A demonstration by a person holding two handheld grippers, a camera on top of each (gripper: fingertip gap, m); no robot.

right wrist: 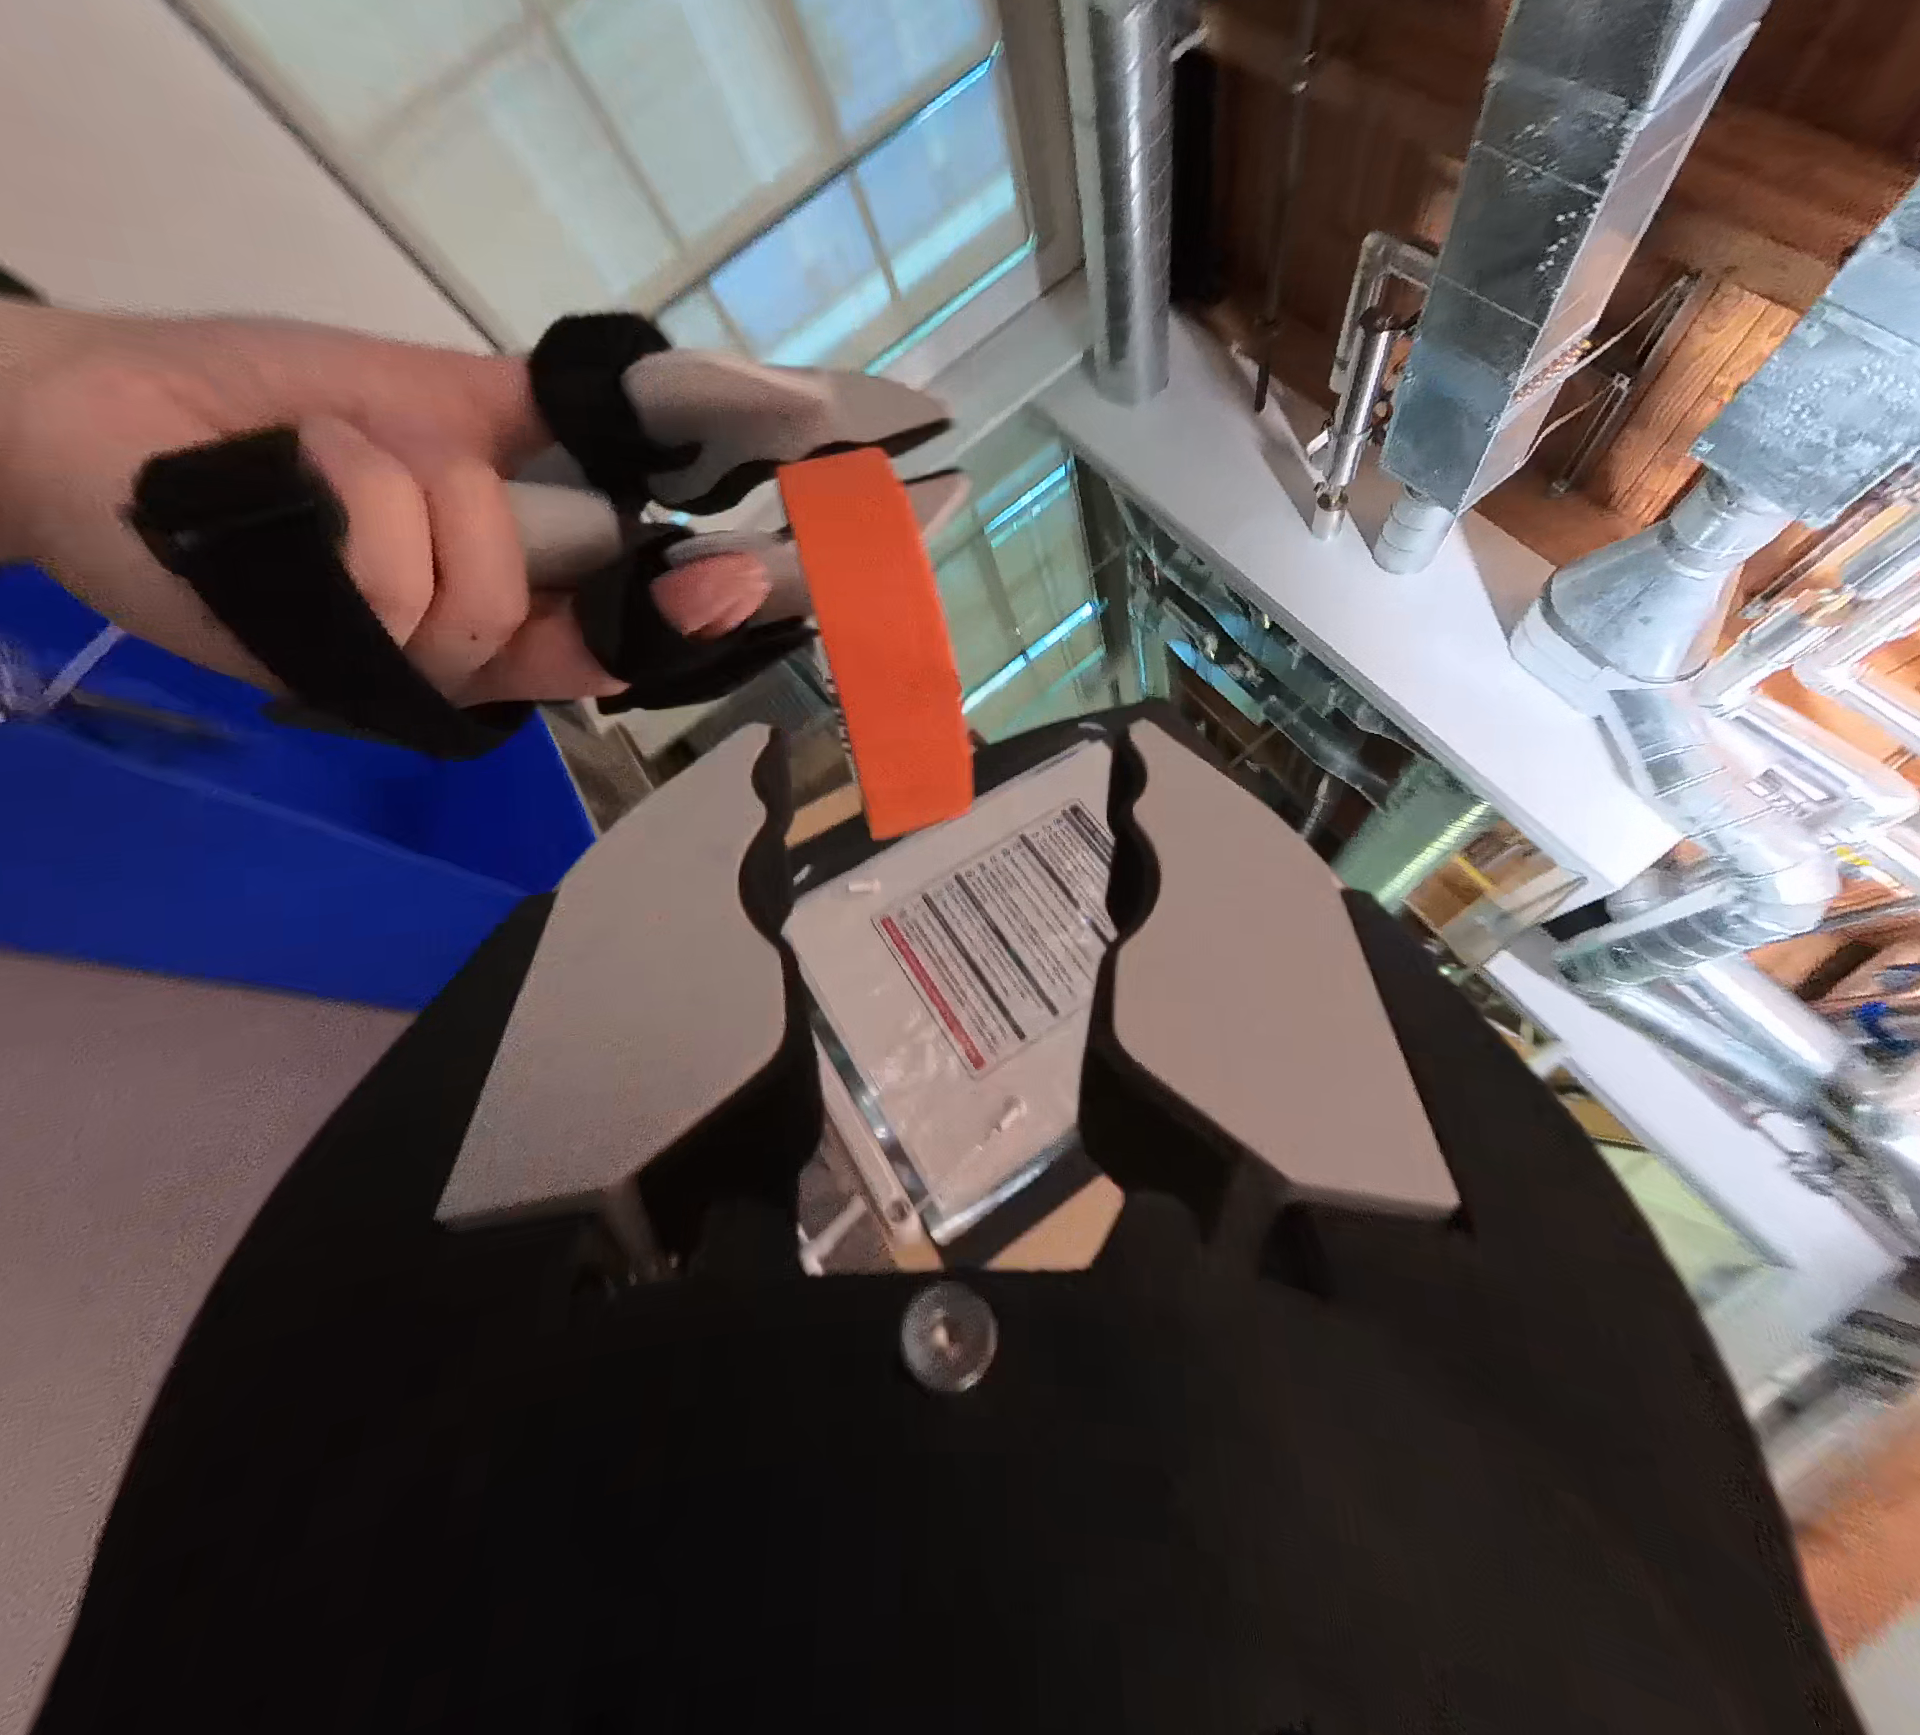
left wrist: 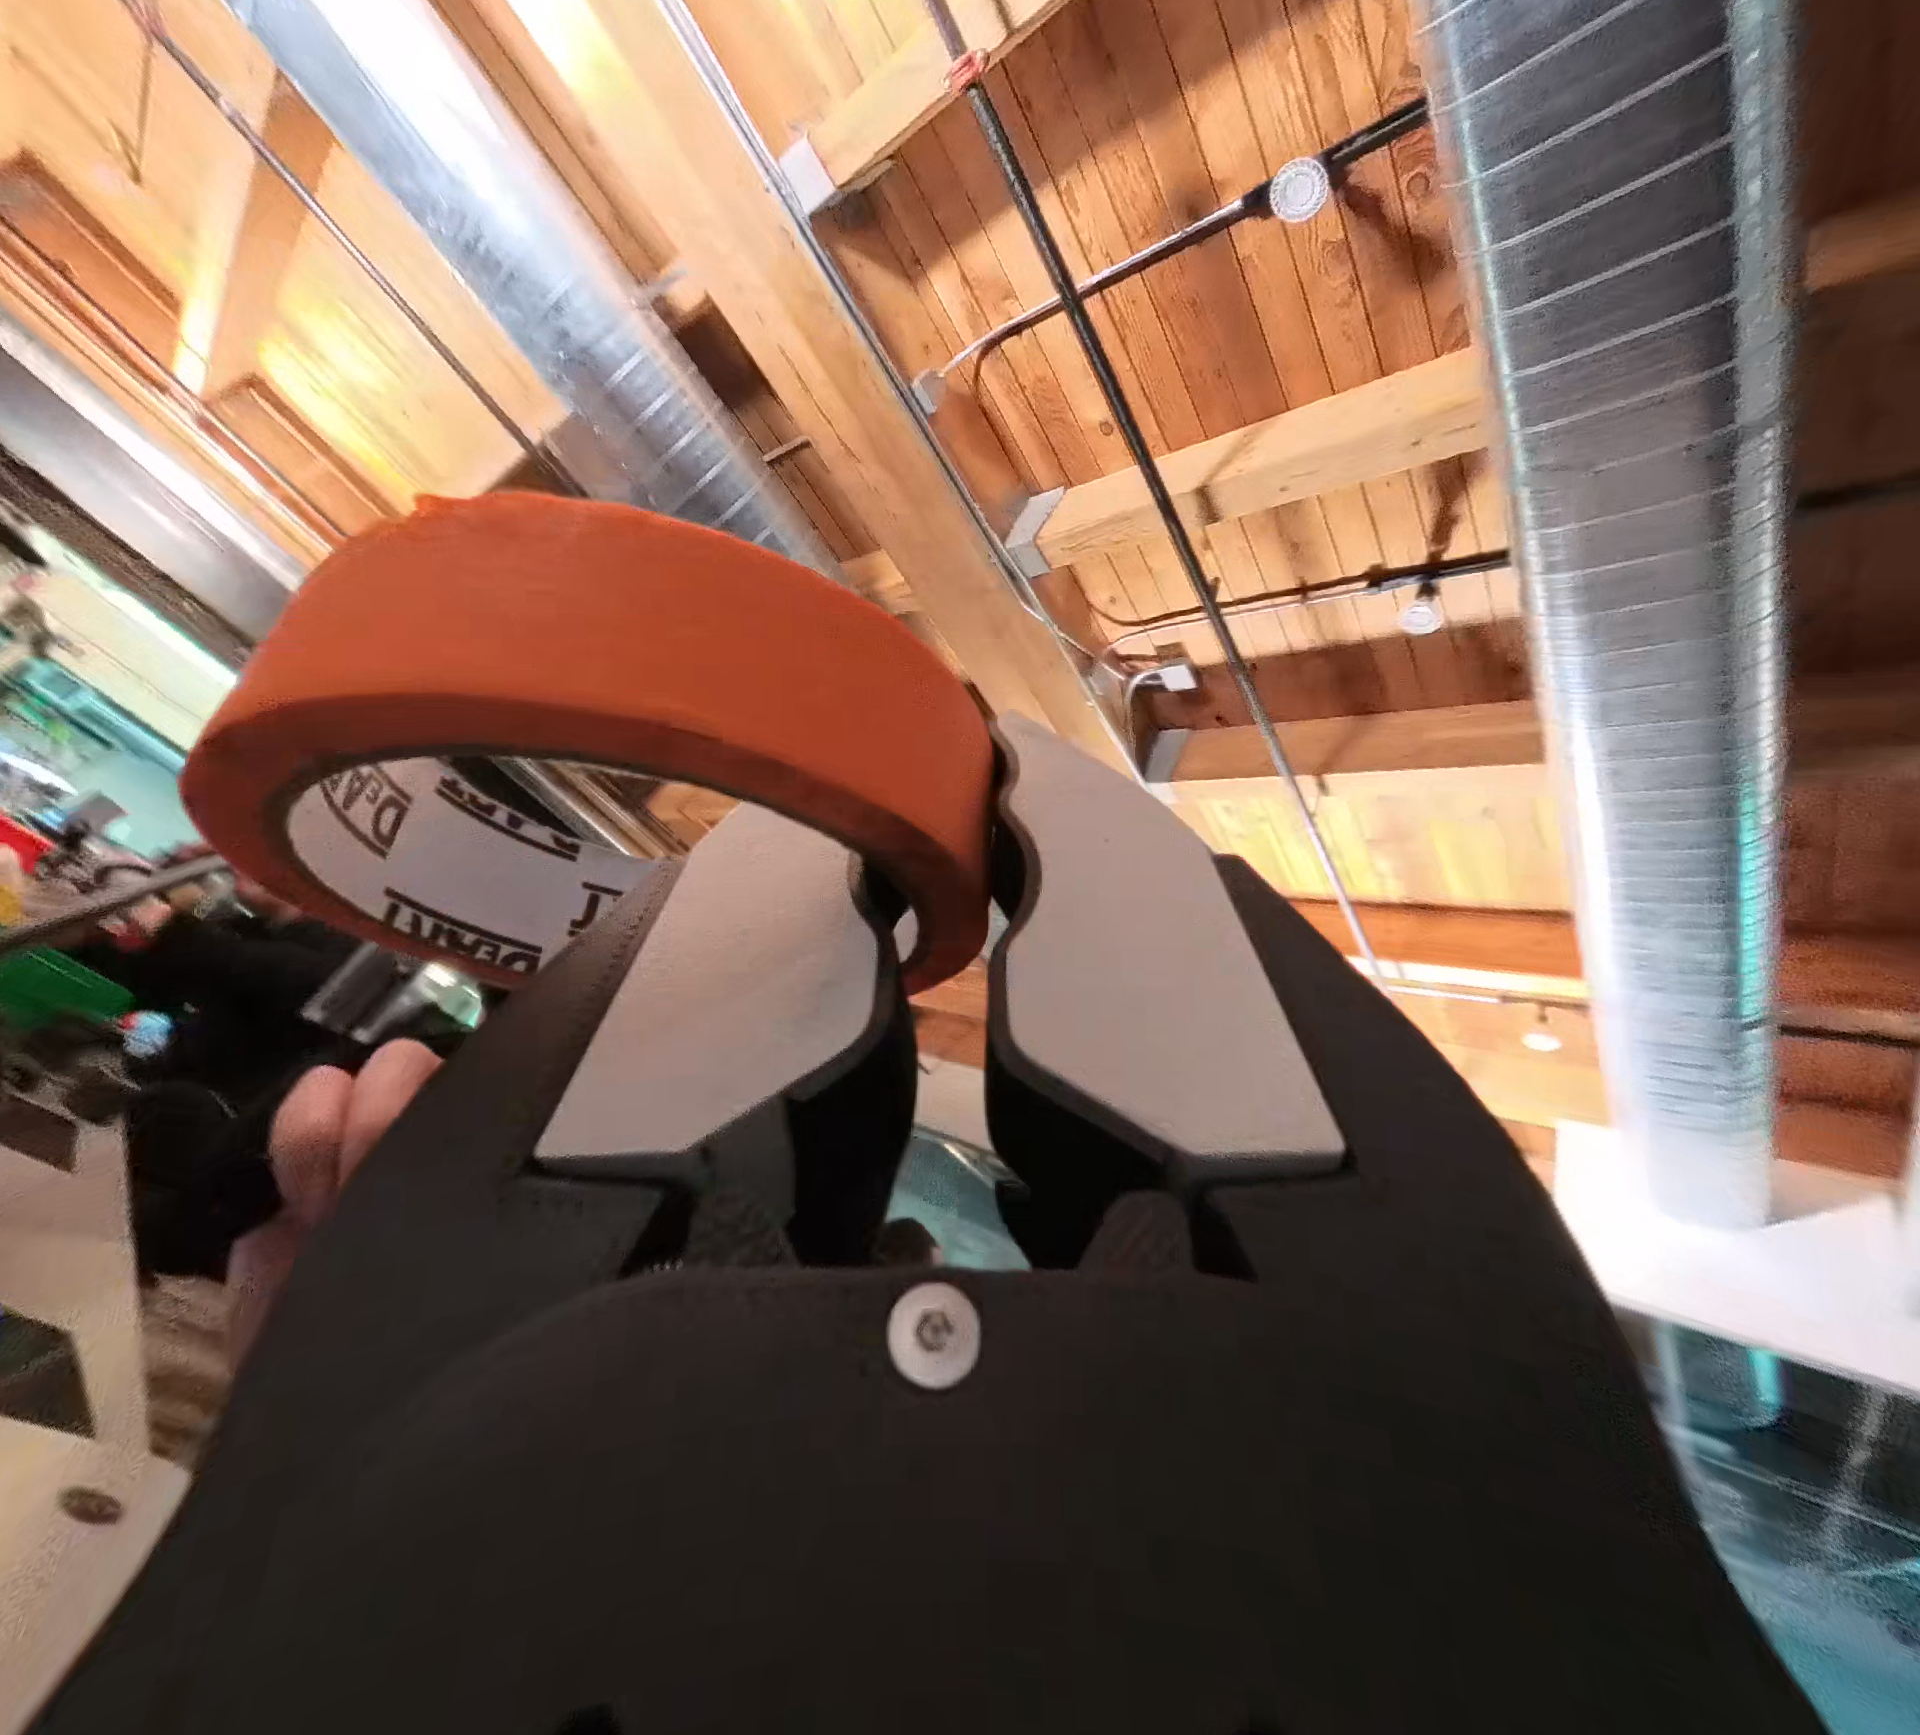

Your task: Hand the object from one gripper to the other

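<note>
- While you hold it up toward the ceiling, the orange tape roll (left wrist: 582, 636) is pinched by its wall in your left gripper (left wrist: 961, 838): one finger sits inside the ring, the other presses the outer face.
- Its white core (left wrist: 457, 875) carries black printing, which stays unquoted.
- From the right wrist view, the same roll (right wrist: 878, 646) hangs edge-on, its lower end dipping just into the gap at the tips of your right gripper (right wrist: 940, 750).
- Your right gripper's fingers are spread apart and grip nothing; whether the roll touches either one cannot be told.
- Your left hand (right wrist: 312, 501), strapped with black bands, works the left gripper (right wrist: 873, 464) clenched on the roll's top end.
- Beyond the right fingers, seen between them, lies a clear panel with a white printed label (right wrist: 997, 927) edged in red.
- Left of the right fingers sits a blue bin (right wrist: 260, 833); its contents are out of sight.
- Metal ducts (left wrist: 1600, 438) run past the left fingers, under a wooden ceiling (left wrist: 1195, 158).
</note>
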